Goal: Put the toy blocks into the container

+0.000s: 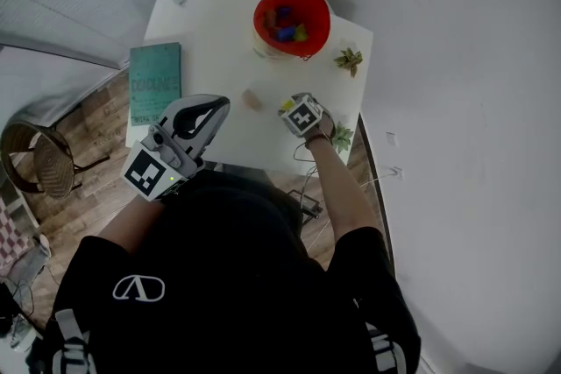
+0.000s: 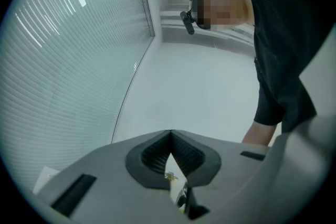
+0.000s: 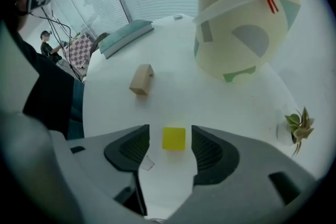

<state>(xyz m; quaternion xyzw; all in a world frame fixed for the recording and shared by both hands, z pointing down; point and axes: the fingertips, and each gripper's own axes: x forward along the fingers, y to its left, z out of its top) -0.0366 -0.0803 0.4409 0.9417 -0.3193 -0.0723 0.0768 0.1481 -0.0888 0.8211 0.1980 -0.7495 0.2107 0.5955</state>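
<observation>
Head view: white table (image 1: 210,57); right tool (image 3: 171,135) parted astride yellow block (image 3: 174,139), left tool (image 2: 171,136) closed.

Container (image 3: 239,23) top cut off at pic edge — right gripper view.

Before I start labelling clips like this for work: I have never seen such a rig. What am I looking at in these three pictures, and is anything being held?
There is no robot here: a person holds a pair of tongs in each hand. One picture looks down from a camera on the person's head. The other two come from cameras riding on each tool.

On the white table stand a red-rimmed container with coloured blocks inside, a teal book and two small plants. A wooden block and a yellow block lie loose.

The right tongs point down, jaws apart on either side of the yellow block without touching it, so nothing is held yet. The left tongs are shut and empty.
</observation>
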